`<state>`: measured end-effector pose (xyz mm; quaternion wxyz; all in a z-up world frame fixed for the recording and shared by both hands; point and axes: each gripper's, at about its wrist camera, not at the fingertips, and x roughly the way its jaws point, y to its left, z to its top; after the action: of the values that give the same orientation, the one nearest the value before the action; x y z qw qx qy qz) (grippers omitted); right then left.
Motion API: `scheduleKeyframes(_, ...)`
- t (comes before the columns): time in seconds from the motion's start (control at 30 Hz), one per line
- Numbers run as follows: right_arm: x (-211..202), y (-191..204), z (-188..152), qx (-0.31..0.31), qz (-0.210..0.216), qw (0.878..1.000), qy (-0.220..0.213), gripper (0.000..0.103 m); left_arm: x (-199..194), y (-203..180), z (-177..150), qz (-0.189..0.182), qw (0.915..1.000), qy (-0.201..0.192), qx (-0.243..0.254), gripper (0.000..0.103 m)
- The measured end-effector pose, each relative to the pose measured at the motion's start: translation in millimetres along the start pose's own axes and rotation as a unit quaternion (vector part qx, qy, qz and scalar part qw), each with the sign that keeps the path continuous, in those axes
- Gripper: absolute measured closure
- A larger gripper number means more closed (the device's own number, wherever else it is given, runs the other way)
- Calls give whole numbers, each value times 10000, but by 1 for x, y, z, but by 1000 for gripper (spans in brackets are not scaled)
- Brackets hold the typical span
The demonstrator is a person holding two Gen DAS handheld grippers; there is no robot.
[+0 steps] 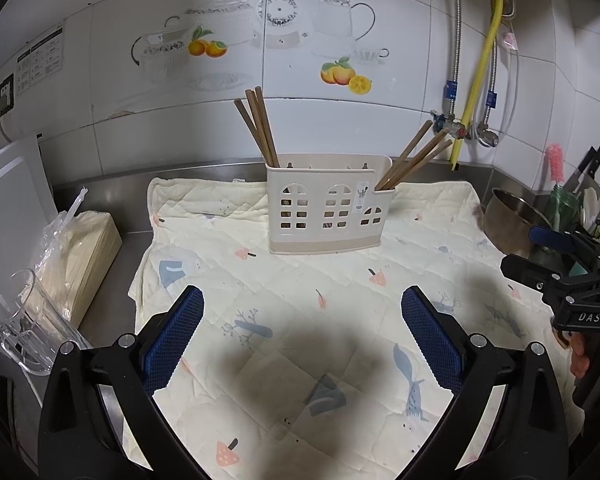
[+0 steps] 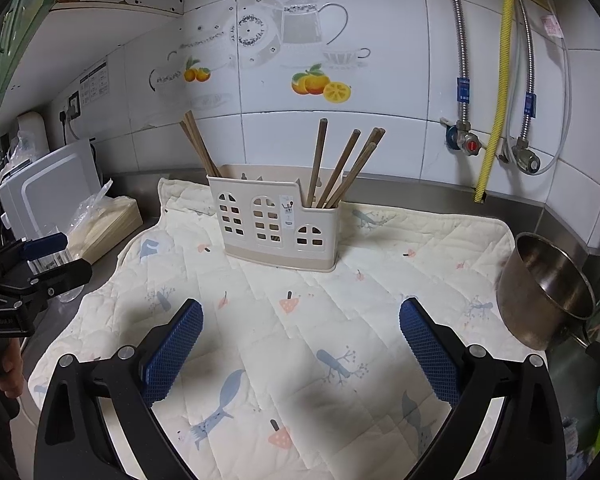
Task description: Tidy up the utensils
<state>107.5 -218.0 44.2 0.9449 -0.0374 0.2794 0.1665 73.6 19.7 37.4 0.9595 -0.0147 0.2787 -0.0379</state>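
Note:
A cream utensil holder (image 1: 328, 208) with window cut-outs stands on a quilted printed cloth (image 1: 300, 320) near the wall; it also shows in the right wrist view (image 2: 276, 220). Brown chopsticks stand in its left end (image 1: 260, 128) (image 2: 200, 148) and in its lower right compartment (image 1: 416, 160) (image 2: 340, 164). My left gripper (image 1: 302, 336) is open and empty above the cloth, well in front of the holder. My right gripper (image 2: 300, 340) is also open and empty, in front of the holder. No utensil lies loose on the cloth.
A steel bowl (image 2: 548, 284) sits at the cloth's right edge. A clear cup (image 1: 32, 320), a bagged stack of paper (image 1: 80, 256) and a white board (image 1: 12, 200) stand left. Knives and brushes (image 1: 580, 196) are far right. Pipes and valves (image 2: 488, 148) run on the tiled wall.

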Motion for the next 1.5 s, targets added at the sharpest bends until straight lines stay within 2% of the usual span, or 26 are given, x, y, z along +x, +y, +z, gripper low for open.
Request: scheduleKeyframes(1.5, 4, 3, -4, -43, 65, 10000, 53, 7, 5, -6, -4, -38, 9999, 116, 77, 5)
